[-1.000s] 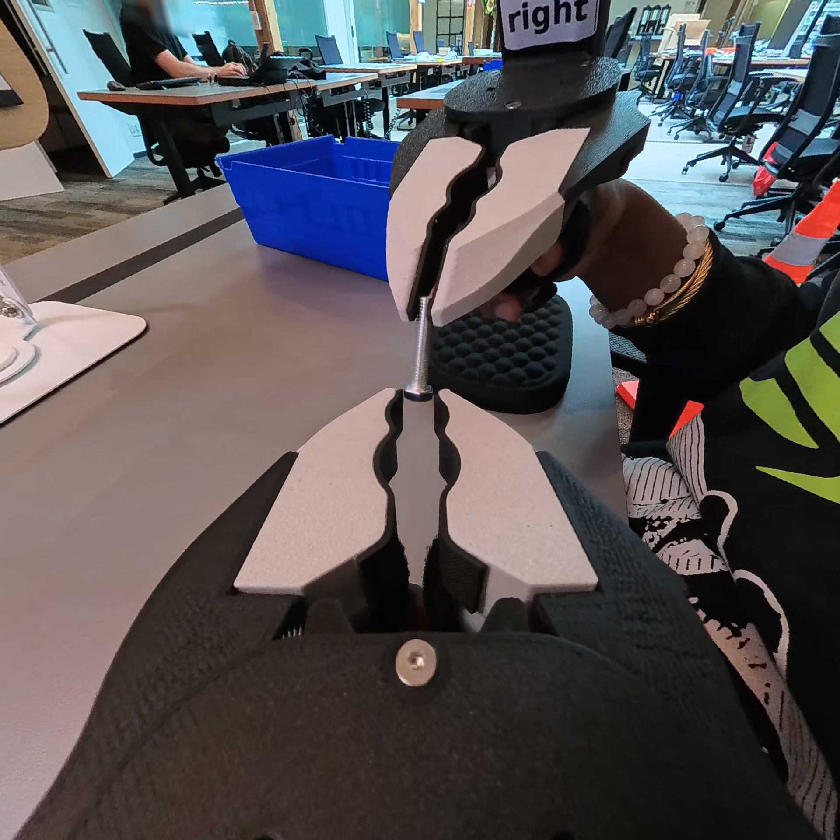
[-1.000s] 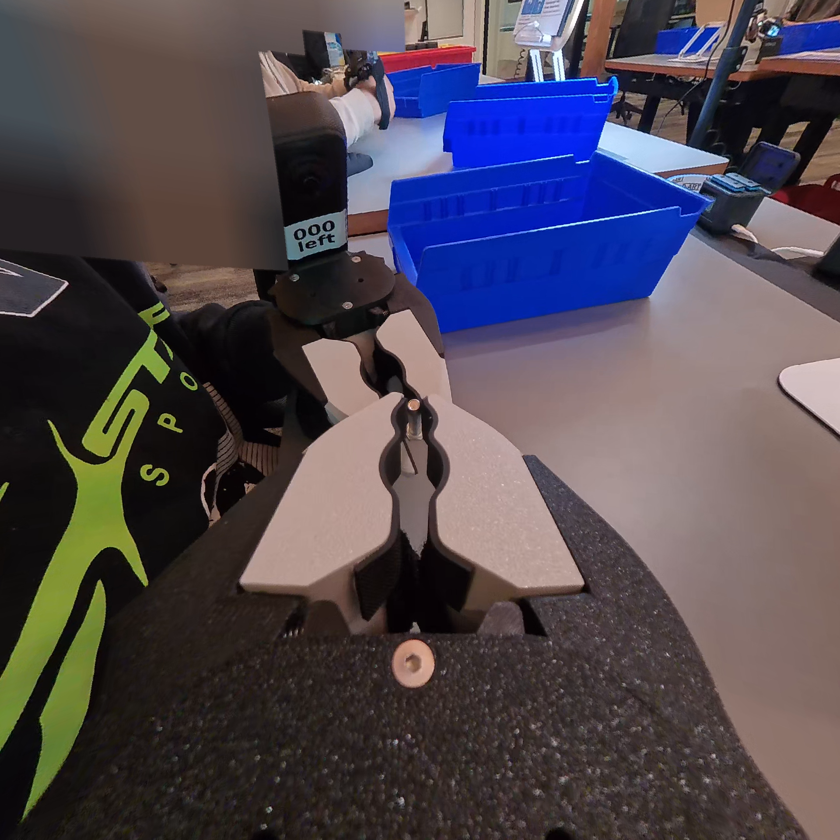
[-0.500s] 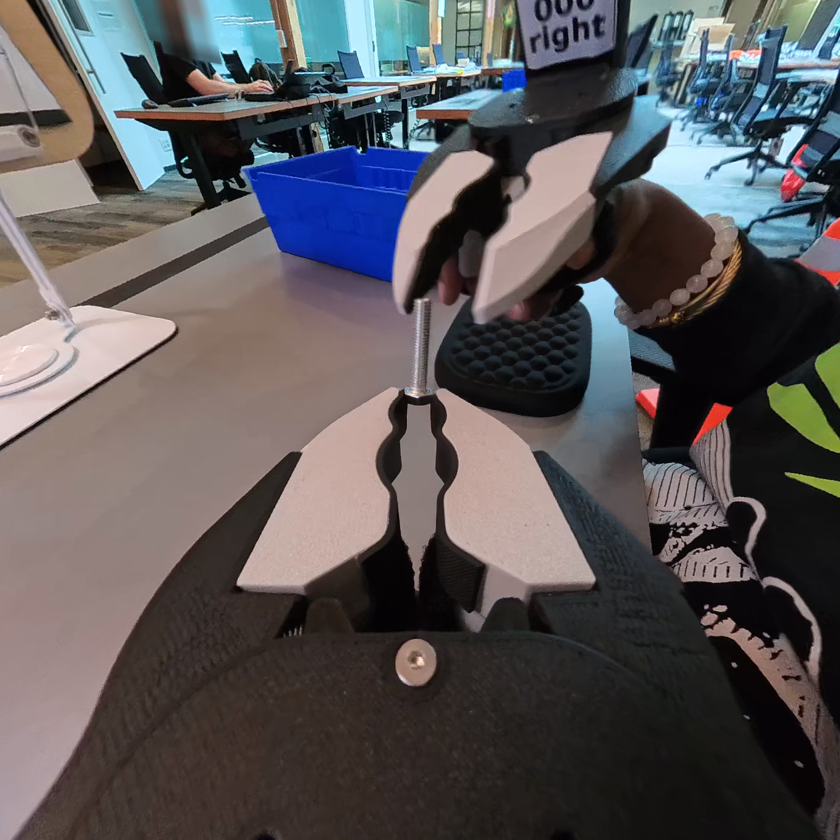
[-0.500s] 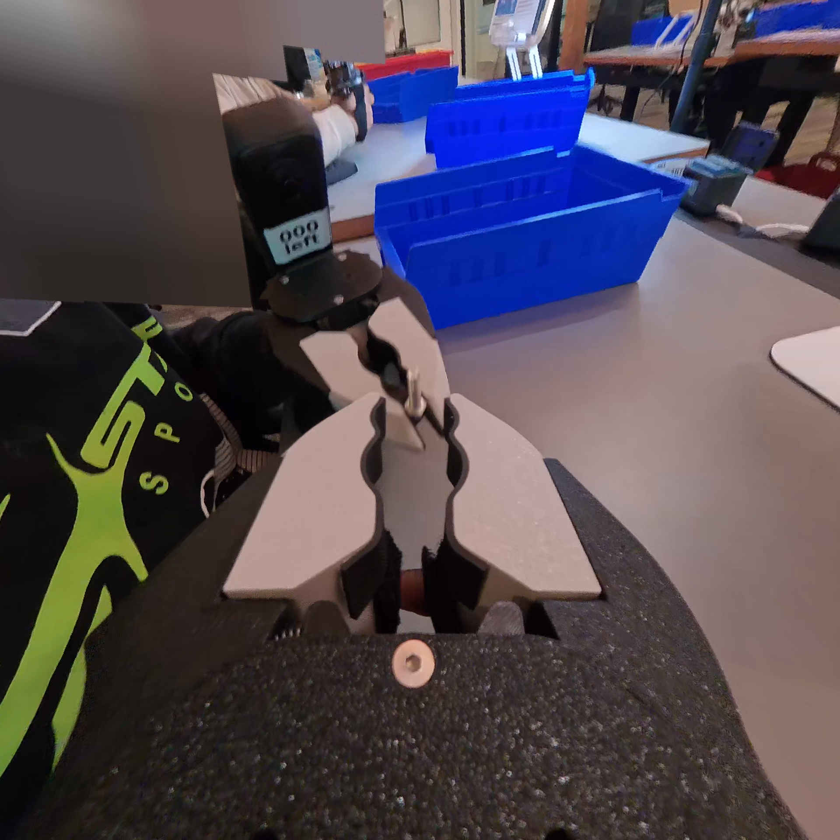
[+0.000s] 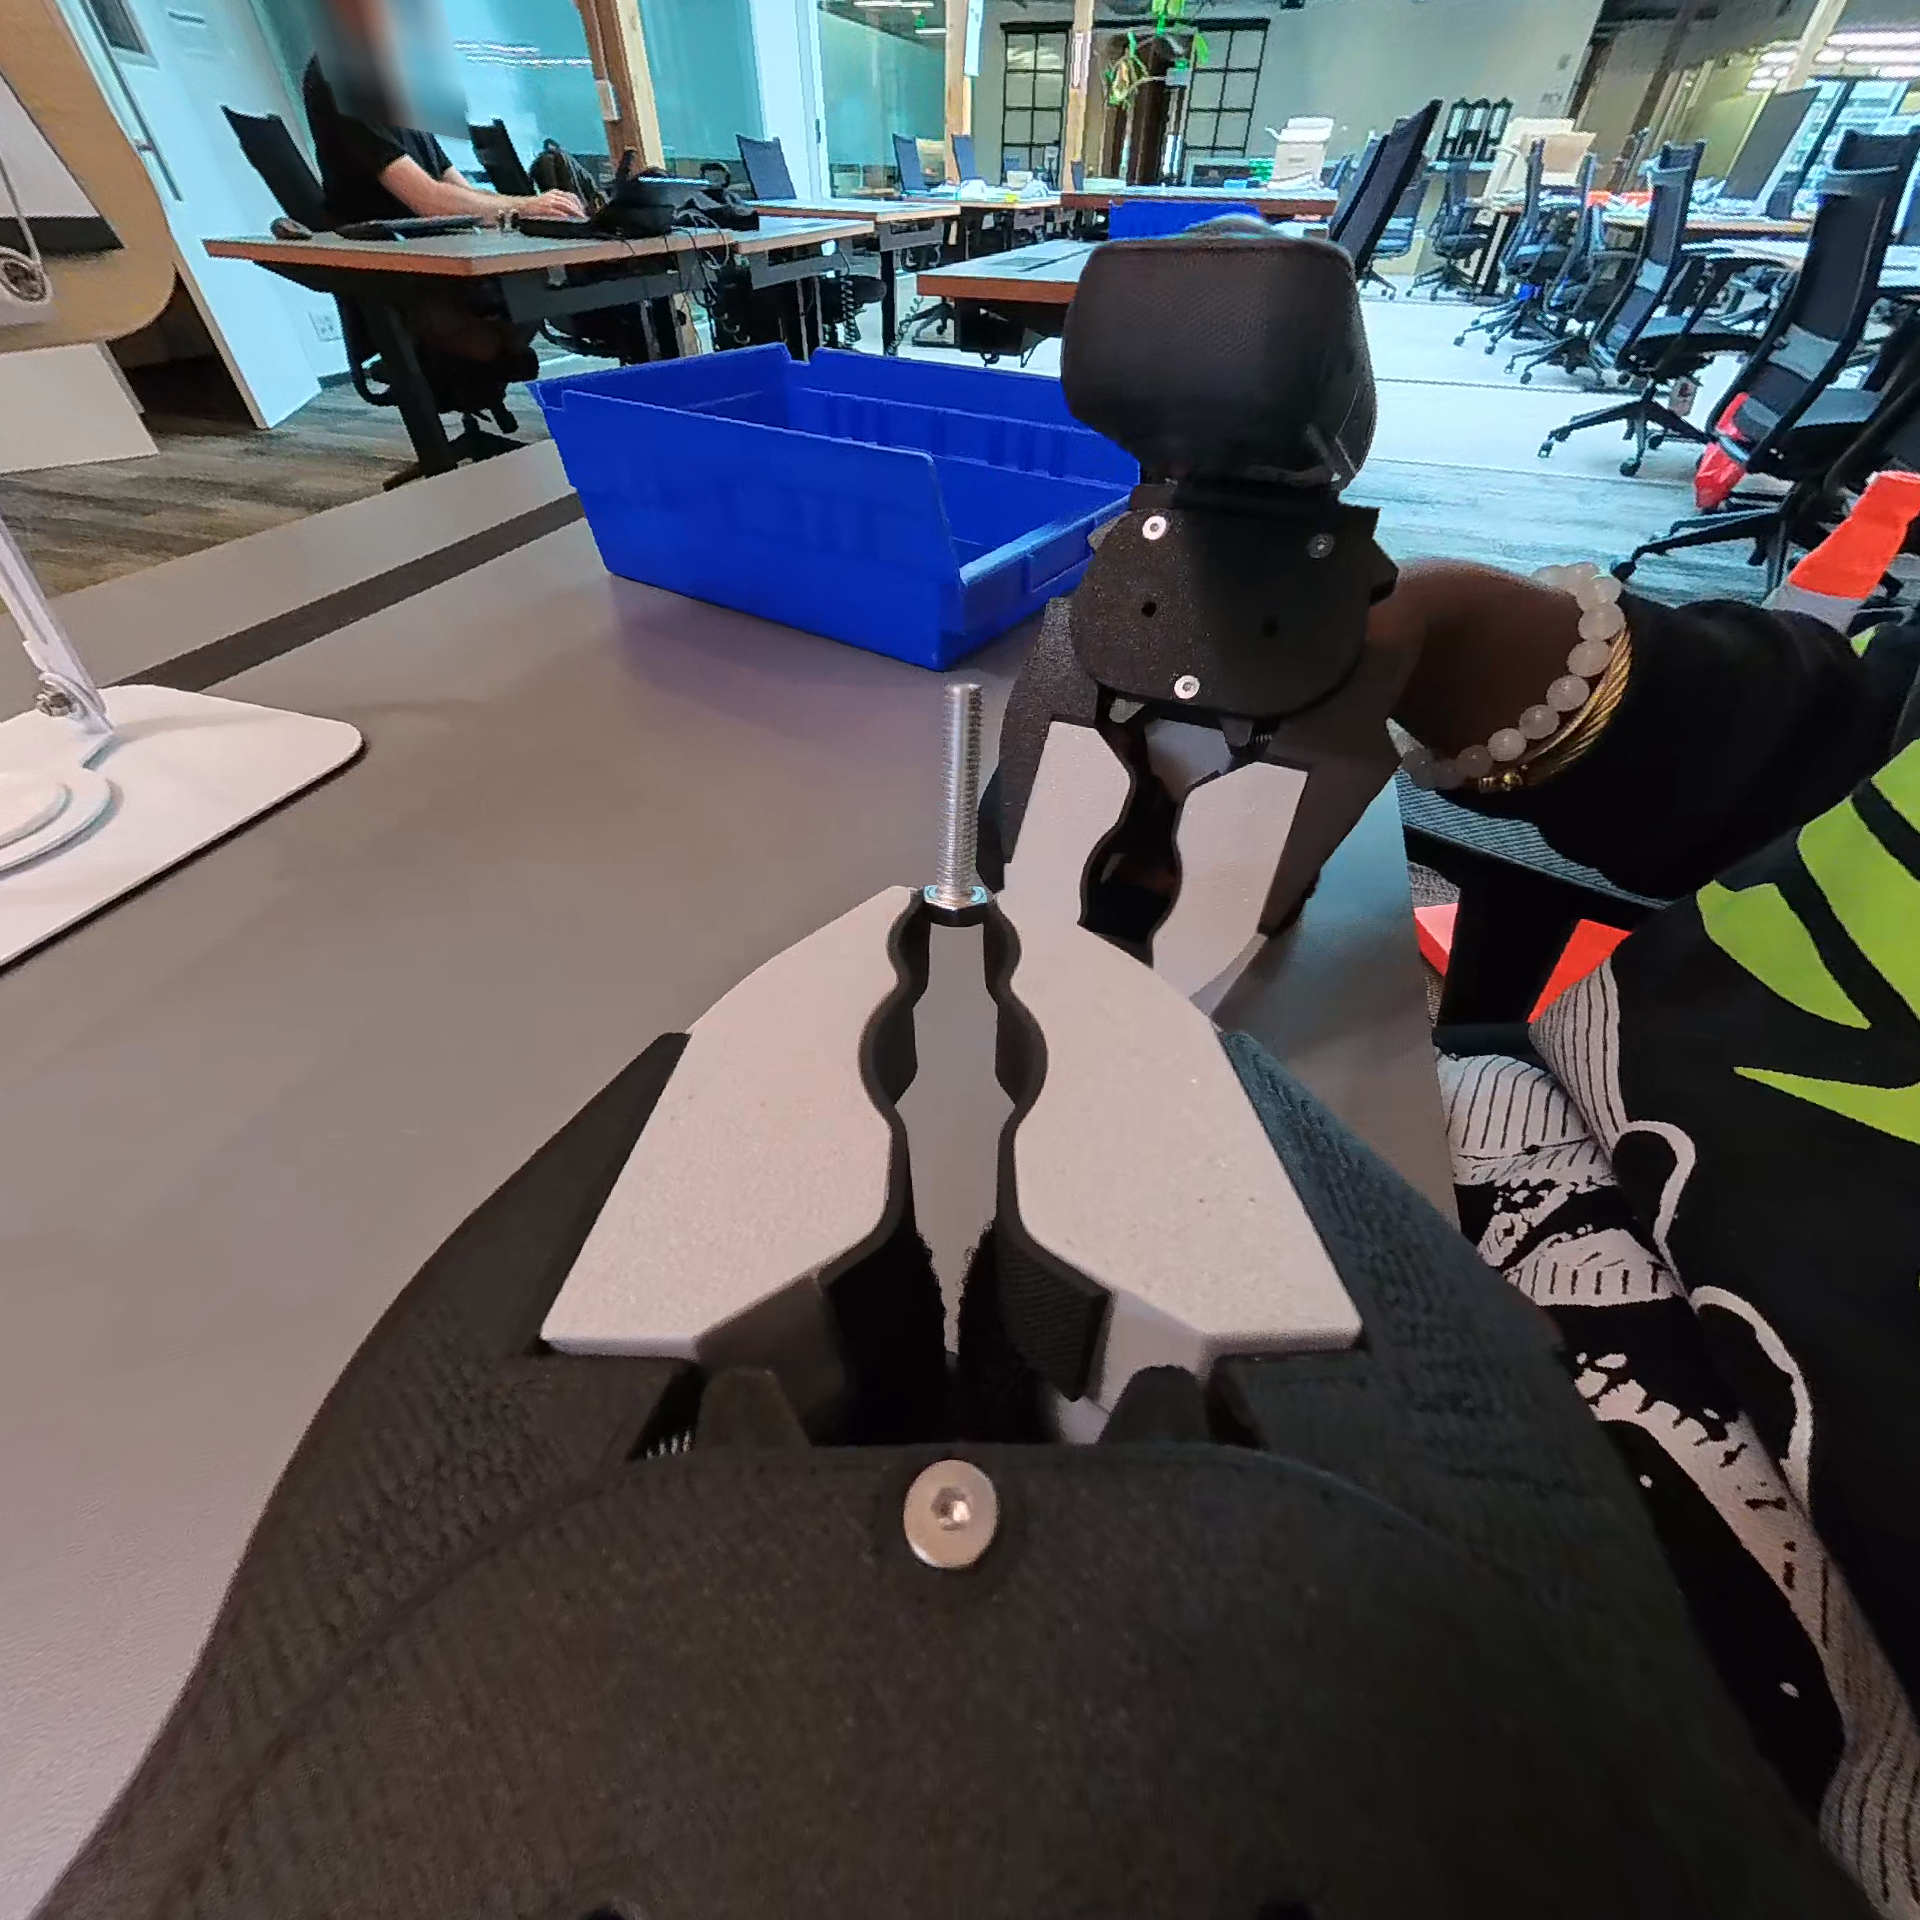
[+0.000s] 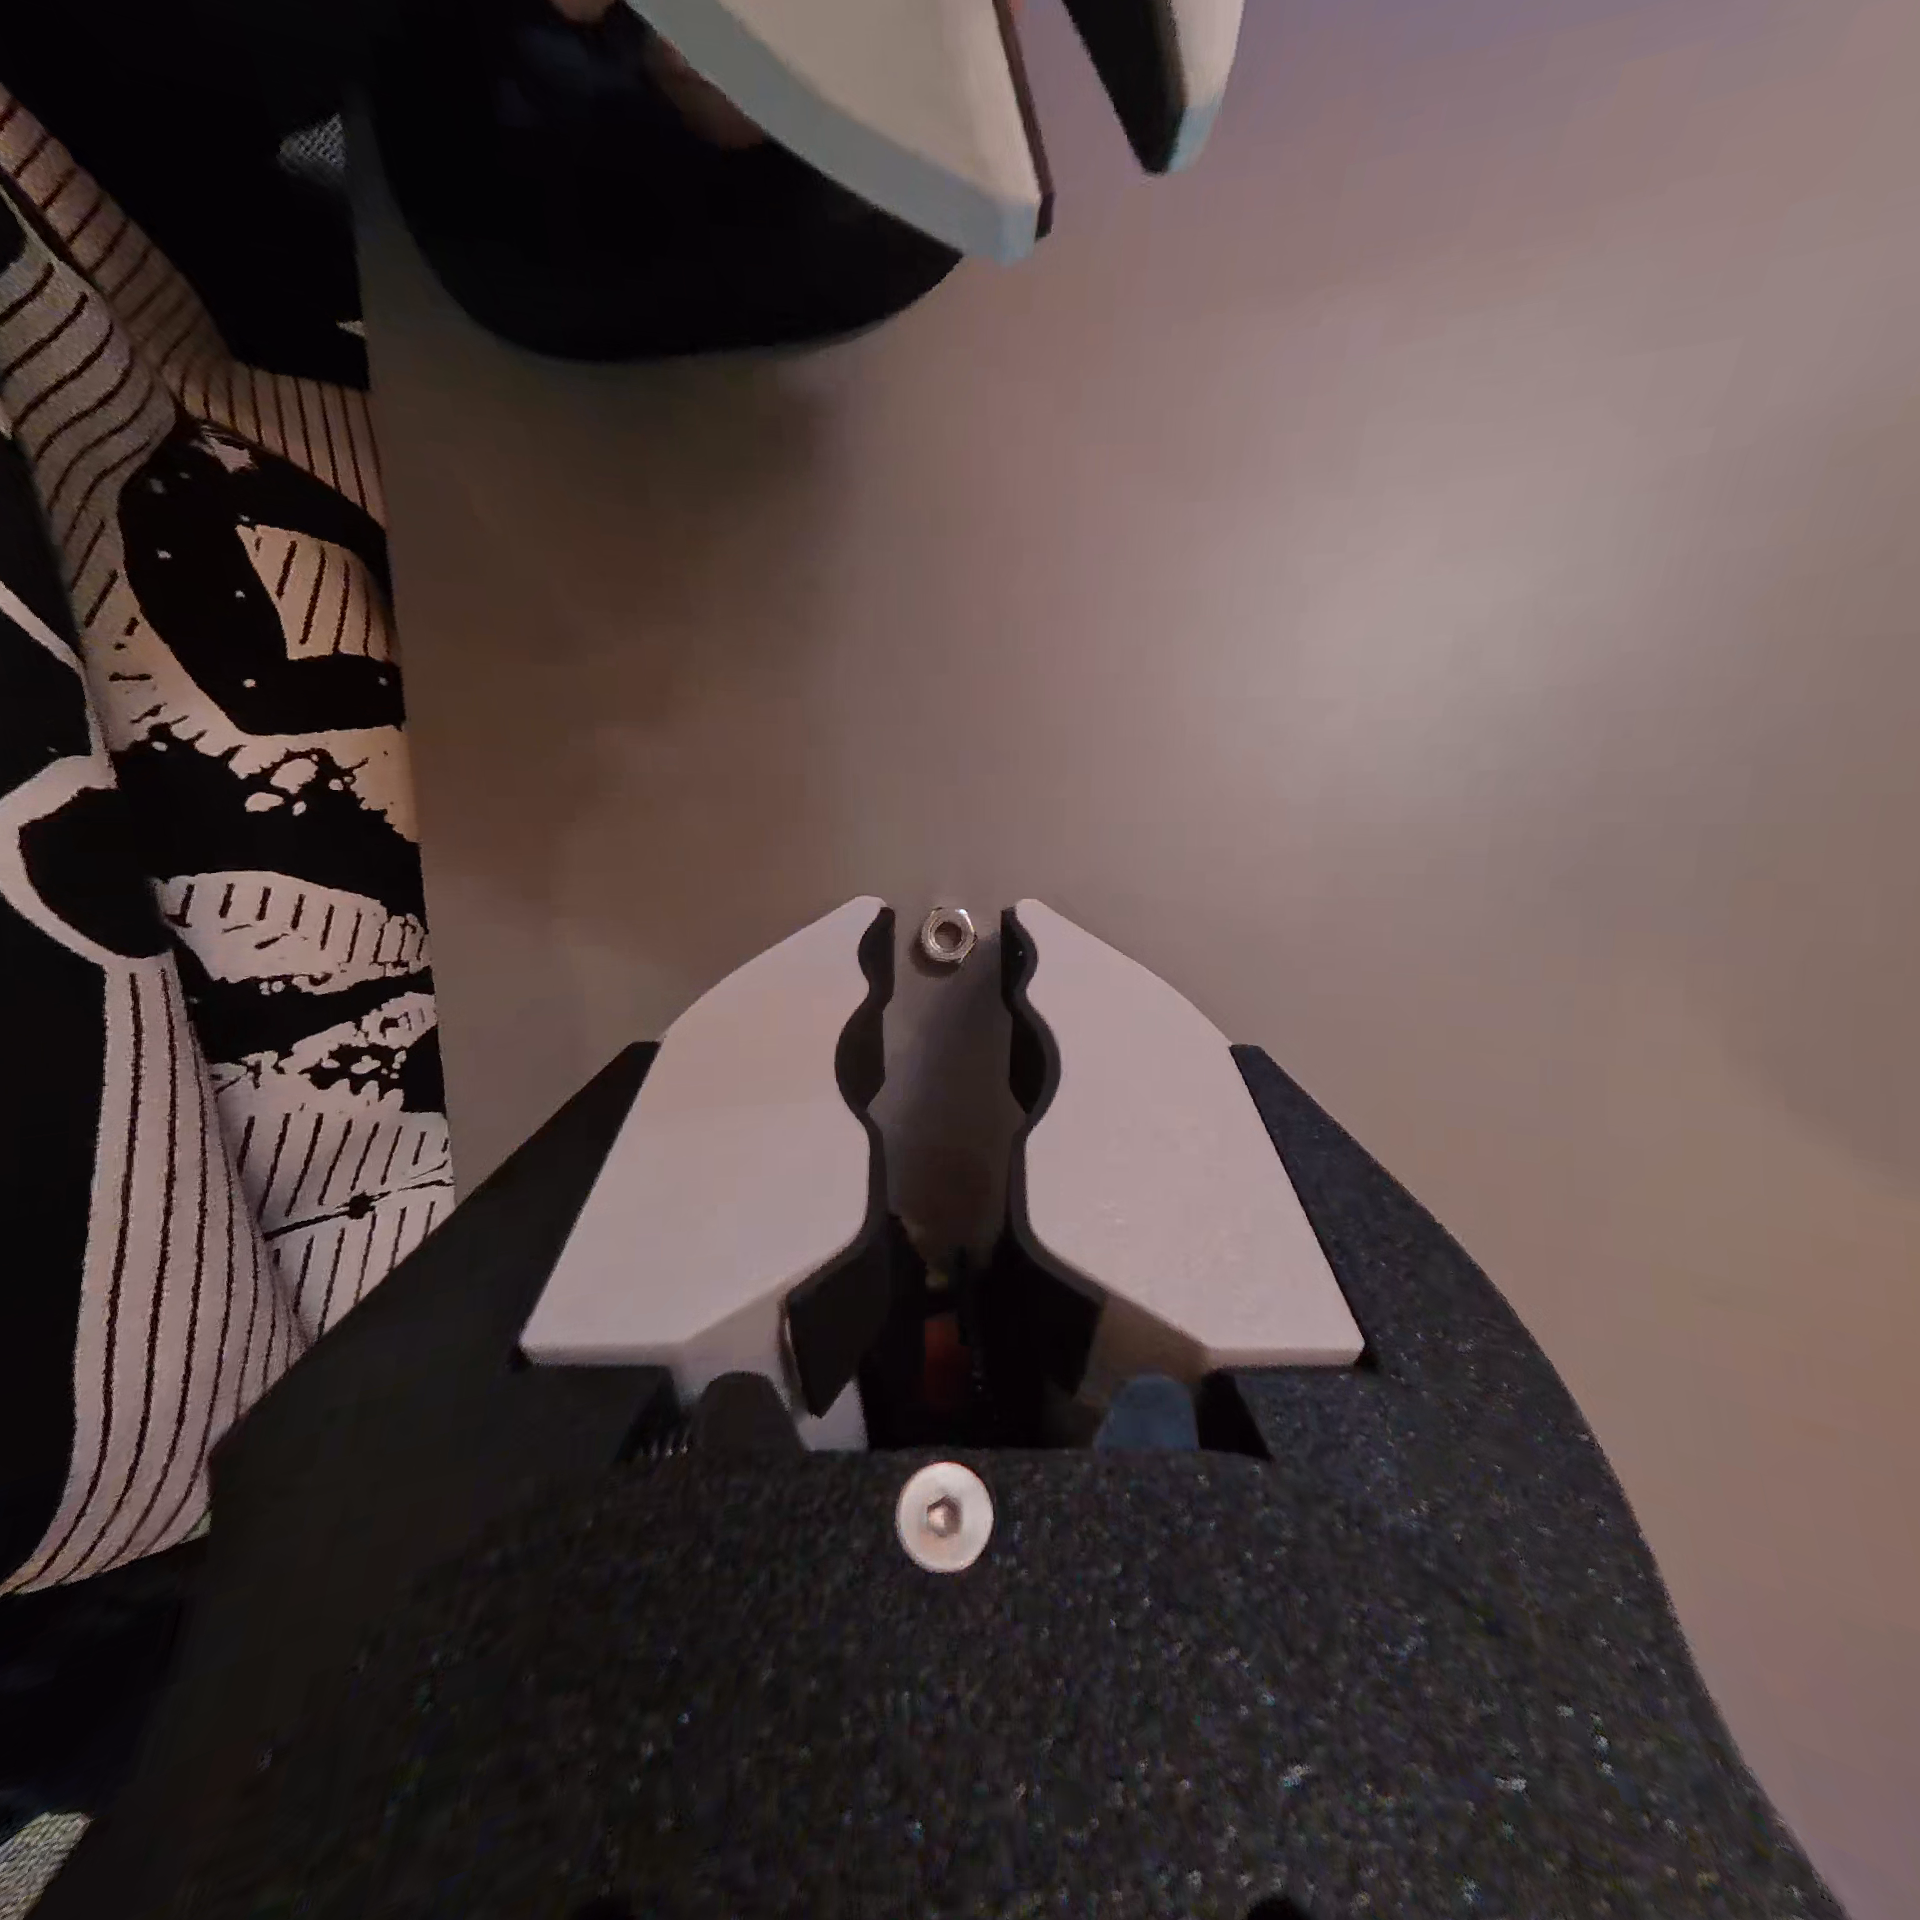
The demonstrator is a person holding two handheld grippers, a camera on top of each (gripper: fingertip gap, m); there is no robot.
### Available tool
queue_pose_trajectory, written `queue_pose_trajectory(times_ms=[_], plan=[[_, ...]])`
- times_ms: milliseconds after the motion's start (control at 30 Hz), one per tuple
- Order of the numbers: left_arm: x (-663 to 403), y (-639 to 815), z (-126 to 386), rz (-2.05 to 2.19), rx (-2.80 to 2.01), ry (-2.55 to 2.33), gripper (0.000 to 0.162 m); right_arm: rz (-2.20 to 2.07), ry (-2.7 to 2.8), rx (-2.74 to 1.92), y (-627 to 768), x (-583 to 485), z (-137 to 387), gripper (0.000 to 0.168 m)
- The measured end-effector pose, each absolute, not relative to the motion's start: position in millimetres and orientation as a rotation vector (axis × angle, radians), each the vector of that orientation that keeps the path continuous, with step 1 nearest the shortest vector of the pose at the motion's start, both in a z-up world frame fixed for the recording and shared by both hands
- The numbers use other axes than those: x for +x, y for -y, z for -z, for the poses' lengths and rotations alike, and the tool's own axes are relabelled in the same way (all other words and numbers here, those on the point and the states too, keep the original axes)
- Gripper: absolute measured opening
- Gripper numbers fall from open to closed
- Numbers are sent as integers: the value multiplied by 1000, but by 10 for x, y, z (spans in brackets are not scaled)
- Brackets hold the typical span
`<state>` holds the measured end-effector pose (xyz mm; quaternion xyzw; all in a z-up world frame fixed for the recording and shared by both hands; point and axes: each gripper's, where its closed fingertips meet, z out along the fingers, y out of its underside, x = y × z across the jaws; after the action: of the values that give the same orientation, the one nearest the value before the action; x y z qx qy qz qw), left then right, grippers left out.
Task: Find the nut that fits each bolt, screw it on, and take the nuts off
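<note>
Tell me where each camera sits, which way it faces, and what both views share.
Left wrist view: on the left gripper, looking level across the grey table at the upright bolt it clamps; right gripper and beaded wrist visible.
Right wrist view: on the right gripper, pointing down at a nut lying between its open fingers; patterned clothing at left.
Shared: each view shows the other gripper and the table.

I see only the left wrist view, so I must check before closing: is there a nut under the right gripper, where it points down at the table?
Observer: Yes, one small nut lies on the table, between the fingertips of the right gripper.
Operator: Does the gripper touch it?
Observer: No. The jaws stand open, with a gap on each side of the nut.
Operator: How does the nut lie?
Observer: Flat, with its hole facing up.
</note>
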<state>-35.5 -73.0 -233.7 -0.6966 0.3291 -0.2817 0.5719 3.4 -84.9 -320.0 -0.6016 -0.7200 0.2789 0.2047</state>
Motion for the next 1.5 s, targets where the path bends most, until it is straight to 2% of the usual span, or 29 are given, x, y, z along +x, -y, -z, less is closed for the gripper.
queue_pose_trajectory(times_ms=[400, 733, 833, 1000, 1100, 1500], plan=[[-342, 745, 2349, 675, -1635, -787, 10, -789, 2269, -1361, 863, 70, 3218, 17], [-345, 734, 2350, 684, -1639, -779, 10, -828, 2298, -1335, 874, 53, 3228, 11], [-342, 714, 2295, 684, -1612, -753, 10, -923, 2208, -1293, 832, 36, 2961, 10], [-203, 851, 2159, 958, -1535, -746, 10, -1099, 2045, -1020, 804, 14, 1903, 10], [-135, 947, 2158, 1047, -1518, -790, 10, -1120, 2118, -883, 919, -37, 1559, 10], [-54, 1067, 2183, 1028, -1478, -903, 10, -1103, 2470, -784, 1116, -257, 1707, 10]])
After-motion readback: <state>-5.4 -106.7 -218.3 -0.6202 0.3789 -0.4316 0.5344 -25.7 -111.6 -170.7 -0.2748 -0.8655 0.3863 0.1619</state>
